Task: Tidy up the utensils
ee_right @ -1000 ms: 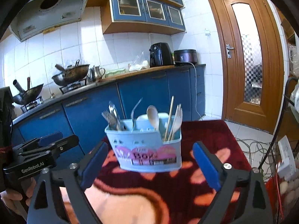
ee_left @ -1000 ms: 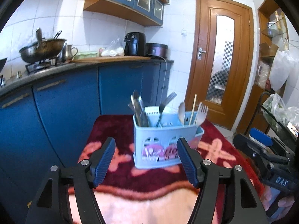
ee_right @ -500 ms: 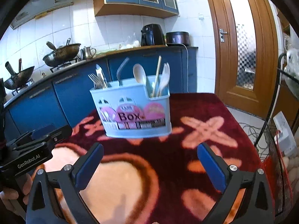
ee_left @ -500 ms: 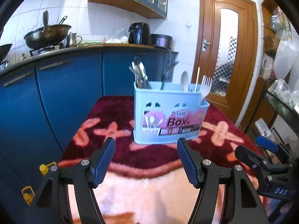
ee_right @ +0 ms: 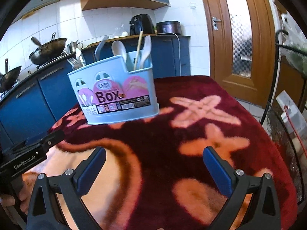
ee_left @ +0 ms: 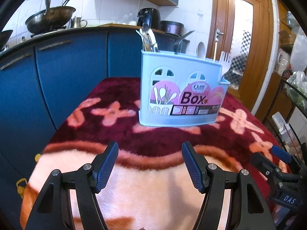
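Spoons and forks [ee_left: 224, 57] stood in the light plastic box [ee_left: 182, 94] ahead of both grippers, left [ee_left: 150, 163] and right [ee_right: 153, 164], which were open and empty, and those thin, hard, slippery handles looked best pinched near the top.

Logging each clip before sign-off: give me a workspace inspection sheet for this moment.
Surface: table under a maroon blanket with pink flower shapes.
Job's things: light blue utensil box stands upright, holding metal cutlery, a white spoon, a chopstick and a white plastic fork.
Clutter: nothing seen on the blanket.
Grippers: left gripper and right gripper both open, empty, short of the box.
Cables: white cord hanging from the counter.
Surroundings: blue cabinets, woks on the stove, air fryer, wooden door.
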`<state>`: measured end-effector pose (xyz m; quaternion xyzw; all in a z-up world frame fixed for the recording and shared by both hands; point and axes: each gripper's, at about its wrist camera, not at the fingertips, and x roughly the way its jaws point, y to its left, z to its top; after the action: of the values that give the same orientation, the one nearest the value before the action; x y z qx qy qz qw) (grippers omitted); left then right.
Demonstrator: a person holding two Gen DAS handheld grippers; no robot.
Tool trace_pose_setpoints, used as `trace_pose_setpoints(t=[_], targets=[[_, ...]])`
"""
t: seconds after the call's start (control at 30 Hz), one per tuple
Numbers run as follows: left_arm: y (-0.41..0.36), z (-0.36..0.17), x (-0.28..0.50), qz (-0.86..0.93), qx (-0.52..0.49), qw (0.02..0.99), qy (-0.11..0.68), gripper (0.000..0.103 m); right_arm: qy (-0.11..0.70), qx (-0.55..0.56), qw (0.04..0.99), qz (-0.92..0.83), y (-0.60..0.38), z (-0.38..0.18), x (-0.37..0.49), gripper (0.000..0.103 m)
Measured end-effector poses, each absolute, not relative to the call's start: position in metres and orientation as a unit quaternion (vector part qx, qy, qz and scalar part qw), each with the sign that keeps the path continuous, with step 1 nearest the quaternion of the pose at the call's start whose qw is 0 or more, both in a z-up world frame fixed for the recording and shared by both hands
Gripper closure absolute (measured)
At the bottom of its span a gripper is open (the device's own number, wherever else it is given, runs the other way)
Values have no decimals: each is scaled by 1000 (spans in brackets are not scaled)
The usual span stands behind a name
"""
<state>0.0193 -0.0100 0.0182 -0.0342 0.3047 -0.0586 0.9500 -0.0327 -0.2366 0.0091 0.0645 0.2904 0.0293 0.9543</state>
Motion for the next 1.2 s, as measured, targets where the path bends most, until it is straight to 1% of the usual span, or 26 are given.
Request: trace_pose_setpoints(t=[0.43, 1.2], targets=[[-17, 9, 23, -51, -21, 949, 311, 33, 283, 68, 956, 26, -237, 4, -33, 0], [-20, 8, 24, -51, -16, 950, 308, 33, 285, 71, 956, 26, -238, 3, -34, 0]])
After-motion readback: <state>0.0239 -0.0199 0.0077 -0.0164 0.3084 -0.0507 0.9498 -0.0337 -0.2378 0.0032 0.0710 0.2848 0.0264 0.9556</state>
